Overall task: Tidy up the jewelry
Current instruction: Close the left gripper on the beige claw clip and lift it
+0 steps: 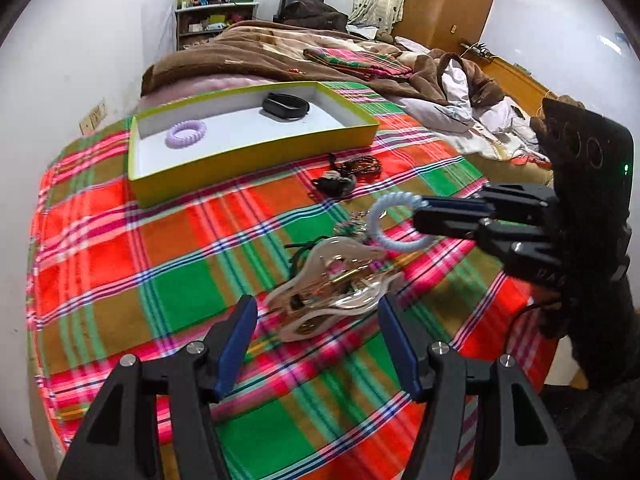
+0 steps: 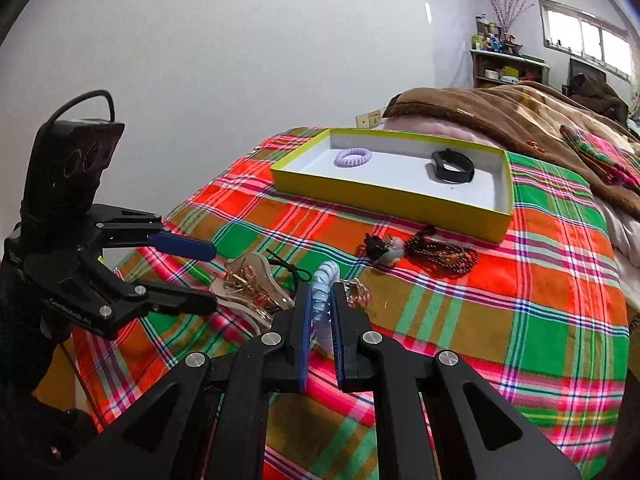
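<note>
A pale blue spiral hair tie hangs above the plaid cloth, and my right gripper is shut on it; from the left wrist view the tie dangles from that gripper. My left gripper is open, low over a clear beige hair claw that lies just ahead of its fingertips without touching the pads. Further back, a yellow-green box holds a purple spiral tie and a black band.
Between claw and box lie a dark bead string, a small black-and-white charm, a dark green cord and a pinkish chain. The plaid cloth covers the bed end. A brown blanket lies behind the box, with a wall on the left.
</note>
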`<state>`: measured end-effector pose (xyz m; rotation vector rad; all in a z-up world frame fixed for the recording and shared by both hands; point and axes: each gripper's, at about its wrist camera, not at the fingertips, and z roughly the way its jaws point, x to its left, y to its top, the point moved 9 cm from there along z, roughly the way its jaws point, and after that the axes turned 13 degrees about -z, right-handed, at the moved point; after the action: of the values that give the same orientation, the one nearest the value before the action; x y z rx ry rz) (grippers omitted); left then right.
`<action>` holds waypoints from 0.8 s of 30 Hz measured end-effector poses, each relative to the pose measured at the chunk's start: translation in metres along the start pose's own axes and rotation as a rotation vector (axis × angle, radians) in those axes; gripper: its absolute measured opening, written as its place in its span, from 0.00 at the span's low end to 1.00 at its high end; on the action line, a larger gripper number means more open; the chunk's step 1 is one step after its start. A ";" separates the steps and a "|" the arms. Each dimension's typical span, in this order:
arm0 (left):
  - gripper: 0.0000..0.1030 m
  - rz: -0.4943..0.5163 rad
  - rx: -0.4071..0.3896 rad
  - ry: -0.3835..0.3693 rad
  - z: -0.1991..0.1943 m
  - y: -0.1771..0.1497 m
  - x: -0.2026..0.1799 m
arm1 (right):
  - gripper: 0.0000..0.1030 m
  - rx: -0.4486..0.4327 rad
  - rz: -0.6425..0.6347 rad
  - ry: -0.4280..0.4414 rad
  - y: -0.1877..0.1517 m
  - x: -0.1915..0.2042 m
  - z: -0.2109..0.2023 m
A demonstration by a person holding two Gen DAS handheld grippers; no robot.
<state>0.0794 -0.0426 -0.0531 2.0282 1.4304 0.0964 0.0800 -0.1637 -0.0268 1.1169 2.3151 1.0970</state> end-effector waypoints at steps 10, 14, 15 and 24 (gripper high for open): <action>0.64 0.174 0.038 0.070 0.031 -0.002 -0.007 | 0.09 -0.013 0.005 -0.008 -0.003 -0.001 -0.010; 0.64 0.192 0.054 -0.022 0.021 -0.011 -0.031 | 0.09 -0.018 0.011 -0.020 -0.005 -0.006 -0.012; 0.64 0.219 0.058 -0.050 0.017 -0.015 -0.040 | 0.09 -0.018 0.016 -0.022 -0.005 -0.008 -0.013; 0.64 0.286 0.007 0.000 0.020 0.001 -0.044 | 0.09 -0.018 0.040 -0.032 -0.012 -0.017 -0.016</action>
<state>0.0712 -0.0899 -0.0553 2.2264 1.1327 0.2122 0.0755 -0.1896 -0.0259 1.1703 2.2640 1.1038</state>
